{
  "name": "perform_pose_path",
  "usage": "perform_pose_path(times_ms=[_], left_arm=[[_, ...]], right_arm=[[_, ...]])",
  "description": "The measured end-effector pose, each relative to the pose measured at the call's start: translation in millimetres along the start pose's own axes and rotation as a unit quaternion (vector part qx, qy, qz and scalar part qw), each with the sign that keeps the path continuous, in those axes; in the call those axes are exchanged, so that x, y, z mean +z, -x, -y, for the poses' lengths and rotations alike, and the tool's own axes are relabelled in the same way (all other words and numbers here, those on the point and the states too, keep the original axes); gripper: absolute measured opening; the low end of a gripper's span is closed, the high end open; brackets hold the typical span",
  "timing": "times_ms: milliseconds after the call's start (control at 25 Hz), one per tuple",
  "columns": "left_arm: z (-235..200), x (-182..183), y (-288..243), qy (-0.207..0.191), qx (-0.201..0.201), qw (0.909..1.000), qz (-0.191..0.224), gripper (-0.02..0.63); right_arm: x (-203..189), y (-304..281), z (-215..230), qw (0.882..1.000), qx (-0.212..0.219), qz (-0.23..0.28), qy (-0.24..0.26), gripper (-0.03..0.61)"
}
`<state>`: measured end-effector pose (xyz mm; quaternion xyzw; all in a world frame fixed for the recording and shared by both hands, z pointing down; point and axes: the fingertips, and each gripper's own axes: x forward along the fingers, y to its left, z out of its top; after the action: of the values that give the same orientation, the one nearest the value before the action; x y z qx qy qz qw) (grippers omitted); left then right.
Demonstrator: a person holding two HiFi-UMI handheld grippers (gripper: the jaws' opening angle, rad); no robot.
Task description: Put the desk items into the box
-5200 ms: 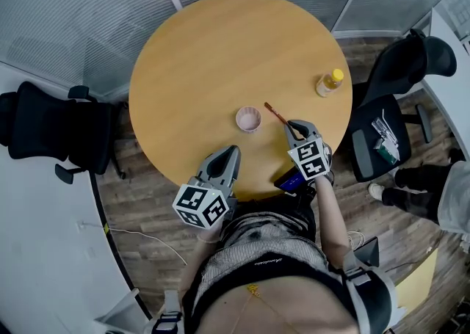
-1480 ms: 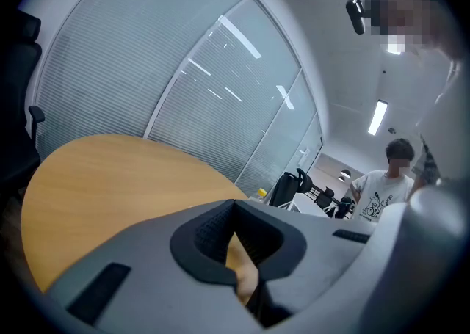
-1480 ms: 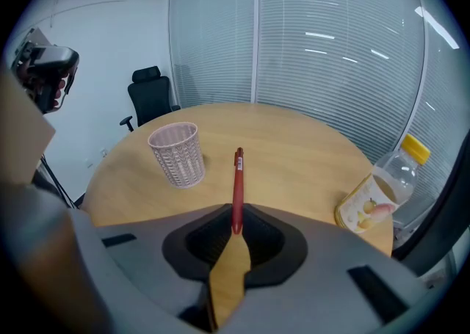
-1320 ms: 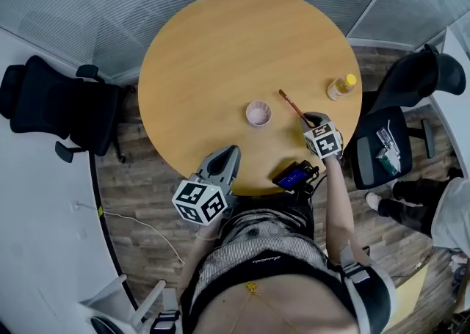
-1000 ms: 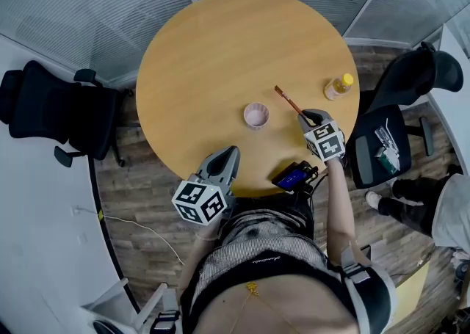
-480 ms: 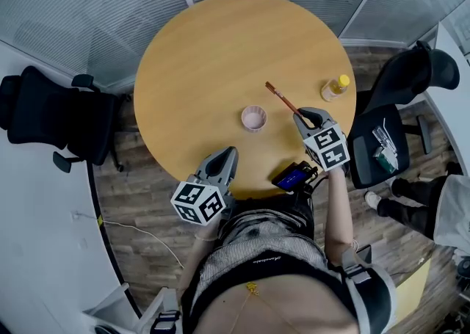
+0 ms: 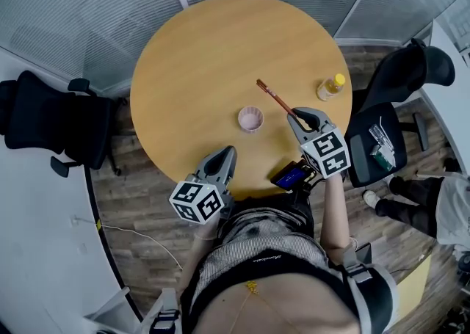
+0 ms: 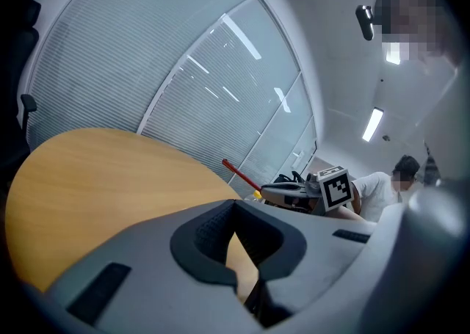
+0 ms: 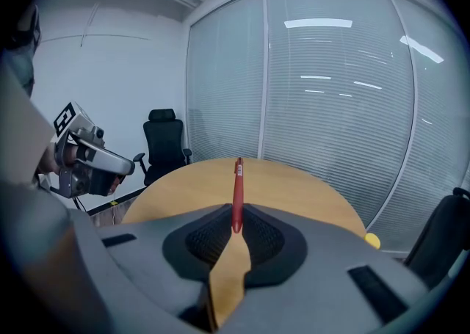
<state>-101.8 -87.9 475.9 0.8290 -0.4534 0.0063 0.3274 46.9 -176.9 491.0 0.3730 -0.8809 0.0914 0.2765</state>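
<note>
While the right gripper (image 7: 295, 114) clamps one end of the pen (image 7: 273, 97) above the table (image 7: 198, 61) and the left gripper (image 7: 225, 154) hangs with jaws together, empty, that end-grip may let the pen swivel and miss the small pink box (image 7: 250, 118), seemingly a cup

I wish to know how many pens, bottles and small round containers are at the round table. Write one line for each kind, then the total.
Pens: 1, the red pen, held in the right gripper.
Bottles: 1, the bottle with a yellow cap, standing on the table.
Small round containers: 1, the pink round container, on the table.
Total: 3.
</note>
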Motion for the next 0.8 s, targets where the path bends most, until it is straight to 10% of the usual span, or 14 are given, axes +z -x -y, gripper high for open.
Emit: perform_pose_path(times_ms=[800], left_arm=[[-6.8,1.2,2.1,0.001,-0.003,1.0,-0.006,0.002]], right_arm=[[-17.4,-18.1,-29.3,0.998,0.043,-0.042,-0.009,0.057]])
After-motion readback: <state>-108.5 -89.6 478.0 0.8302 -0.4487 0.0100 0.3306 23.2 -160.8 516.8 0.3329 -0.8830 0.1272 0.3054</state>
